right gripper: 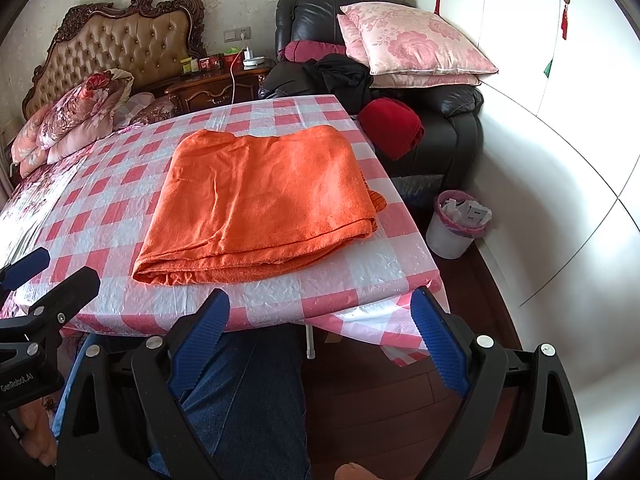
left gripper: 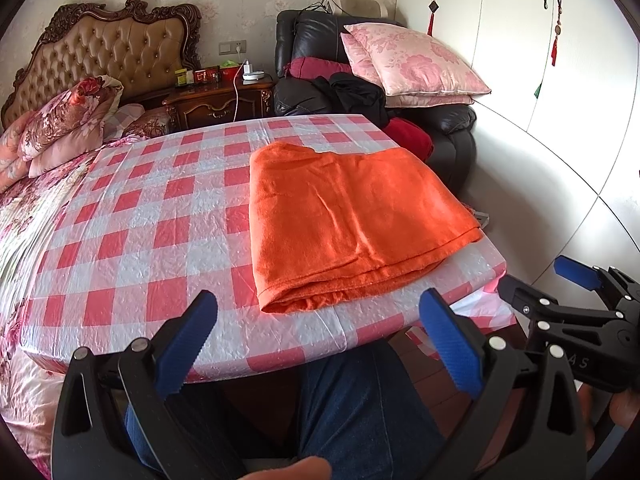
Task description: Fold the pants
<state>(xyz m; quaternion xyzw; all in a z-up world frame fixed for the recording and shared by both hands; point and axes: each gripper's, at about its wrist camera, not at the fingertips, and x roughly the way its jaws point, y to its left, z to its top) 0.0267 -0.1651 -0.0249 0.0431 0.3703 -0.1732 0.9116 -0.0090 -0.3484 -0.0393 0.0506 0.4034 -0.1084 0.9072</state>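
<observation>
Orange pants (left gripper: 348, 220) lie folded into a flat rectangle on the red-and-white checked table (left gripper: 160, 208), near its right front corner; they also show in the right wrist view (right gripper: 260, 204). My left gripper (left gripper: 320, 344) is open and empty, held off the table's front edge, short of the pants. My right gripper (right gripper: 320, 340) is open and empty, also off the front edge. Each gripper shows at the side of the other's view: the right one (left gripper: 576, 292), the left one (right gripper: 40, 280).
A black leather armchair (right gripper: 440, 136) with pink pillows (right gripper: 412, 40) and dark clothes stands behind the table. A bed with floral bedding (left gripper: 52, 128) lies left. A white waste bin (right gripper: 456, 224) stands right of the table. The person's jeans-clad legs (right gripper: 248, 400) are below.
</observation>
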